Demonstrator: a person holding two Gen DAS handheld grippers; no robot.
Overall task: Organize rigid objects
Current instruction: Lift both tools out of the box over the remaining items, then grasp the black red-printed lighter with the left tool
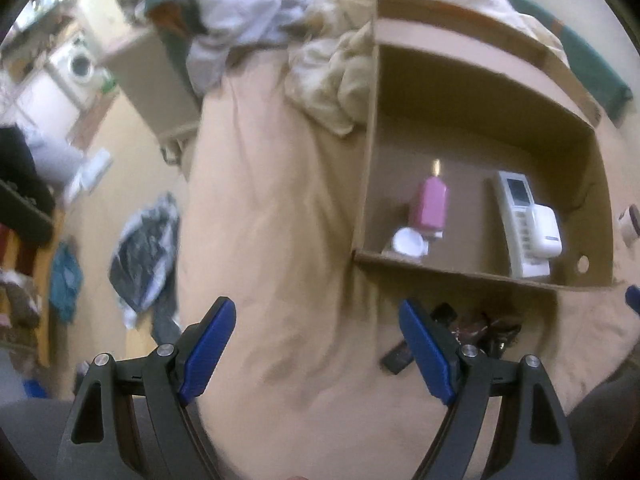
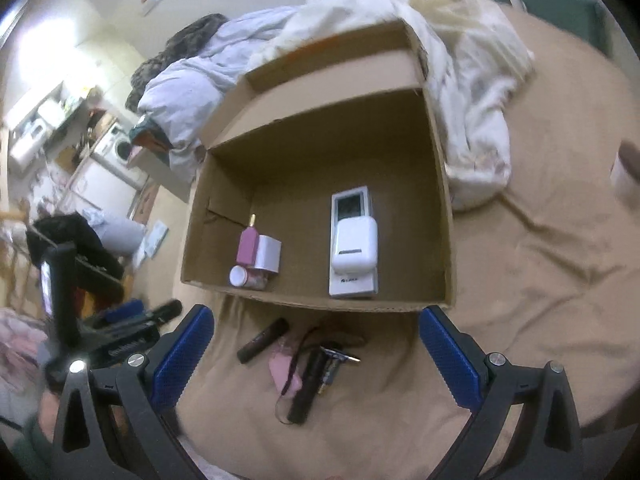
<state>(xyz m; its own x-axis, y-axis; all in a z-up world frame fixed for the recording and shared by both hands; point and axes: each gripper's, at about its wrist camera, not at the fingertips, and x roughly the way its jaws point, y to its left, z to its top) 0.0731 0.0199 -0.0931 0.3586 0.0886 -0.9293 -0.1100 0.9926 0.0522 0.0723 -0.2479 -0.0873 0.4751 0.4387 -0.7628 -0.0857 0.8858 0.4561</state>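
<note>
Both claws empty, jaws spread wide. Right claw [image 2: 316,360] hangs over the small pile left on the bed sheet [image 2: 540,280], just in front of the cardboard box [image 2: 448,200]. Left claw [image 1: 316,352] sits over bare sheet, the same pile just beside its right finger.

Done so far, judging by the box contents: pink bottle [image 2: 247,244] with a gold tip, a white block touching it, a small white-capped jar [image 2: 242,277] in front, and a white remote [image 2: 352,240] with a white charger-like case [image 2: 354,246] lying on top. All inside, towards the near wall.

Left to do: dark tube [image 2: 262,340], black stick-shaped thing [image 2: 306,388], pink flat item with a cord [image 2: 284,372], something small under the stick I can't identify. A cup-like object [image 2: 624,172] on the sheet far right, well apart from the box, blurred. Roughly half sorted, I'd say.
</note>
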